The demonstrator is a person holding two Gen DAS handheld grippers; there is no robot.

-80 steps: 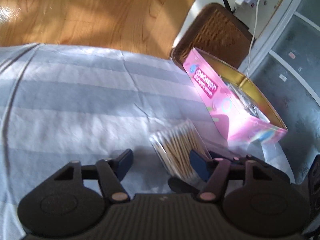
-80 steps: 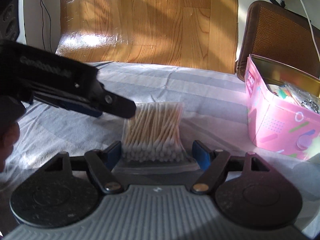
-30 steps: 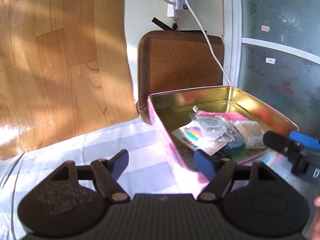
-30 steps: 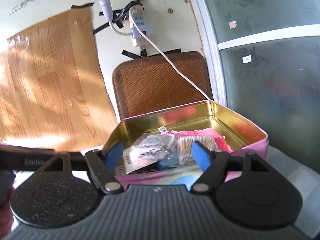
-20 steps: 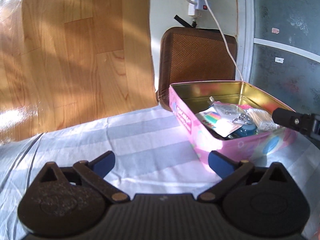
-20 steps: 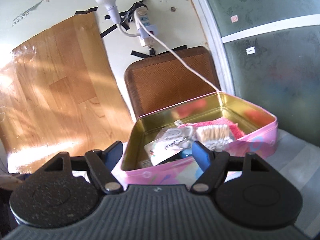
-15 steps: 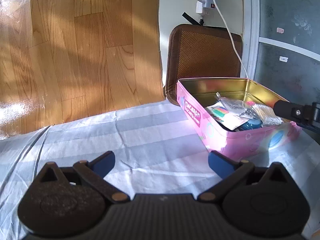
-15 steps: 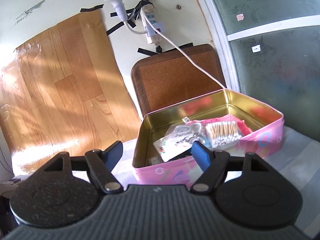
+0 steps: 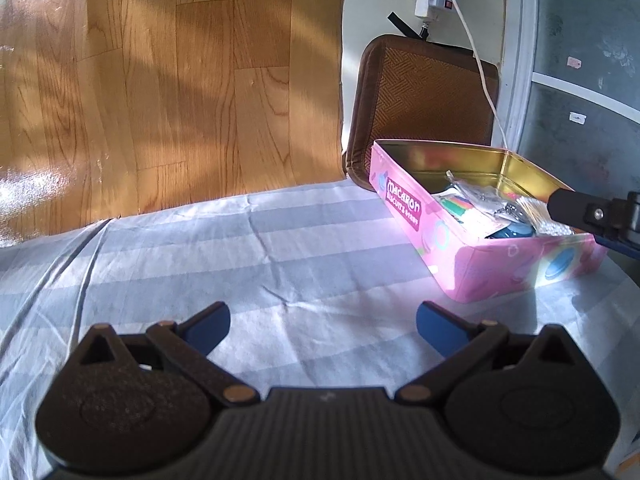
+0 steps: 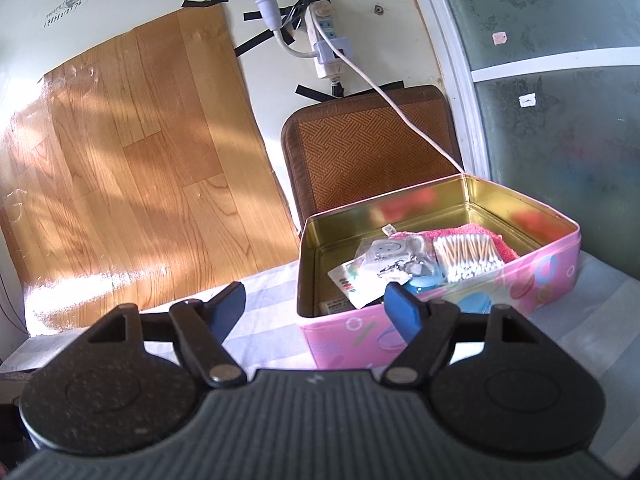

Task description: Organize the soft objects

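While the pink tin (image 9: pixel 472 256) is being left open on the striped sheet (image 9: pixel 256 248), nothing is being gripped by either tool. The left gripper (image 9: pixel 323 325) is being held with its jaws spread as wide as they go, only bare sheet being framed between the blue pads (image 9: pixel 210 326). In that view the tin is sitting at about 2 o'clock, well apart from the pads, and the tip of the right gripper (image 9: pixel 576 210) is being poked in over the tin's near right corner at 3 o'clock.

From the right wrist, the right gripper (image 10: pixel 318 305) is also being kept open, nothing being pinched; its right pad is being lined up in front of the tin's (image 10: pixel 440 320) near wall, though contact can't be told. The tin is being seen at roughly 1 o'clock. Inside it, the swab pack (image 10: pixel 468 254) is being rested on a pink cloth (image 10: pixel 492 238) toward the right end, with a clear packet (image 10: pixel 390 256) of small bits just beside it on the left, and something blue (image 10: pixel 424 282) being half hidden under both.

Behind the tin, a brown woven cushion (image 10: pixel 372 152) is being propped against the wall, and a white cord (image 10: pixel 400 112) is being draped across it from a taped-up power strip (image 10: pixel 326 40).
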